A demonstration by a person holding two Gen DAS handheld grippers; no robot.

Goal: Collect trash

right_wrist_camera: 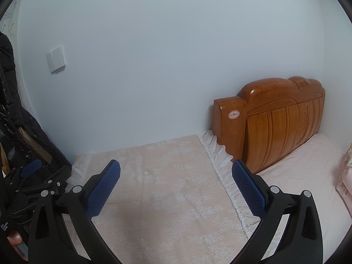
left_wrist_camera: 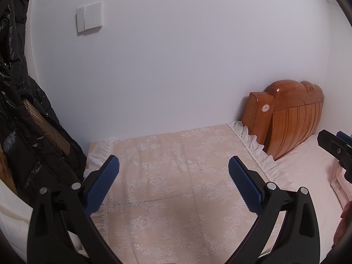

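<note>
Lace cover [left_wrist_camera: 171, 176] under your left gripper [left_wrist_camera: 173, 165] and right gripper [right_wrist_camera: 176, 169]; both jaws spread, empty; headboard [right_wrist_camera: 281, 118] beside.

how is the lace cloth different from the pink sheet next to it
The lace cloth has a white floral pattern and a ruffled white edge; the pink sheet is plain with no trim. The lace cloth runs up to the wall, left of the wooden headboard, while the pink sheet lies in front of the headboard. Both are pale and pinkish, lying flat.
</note>
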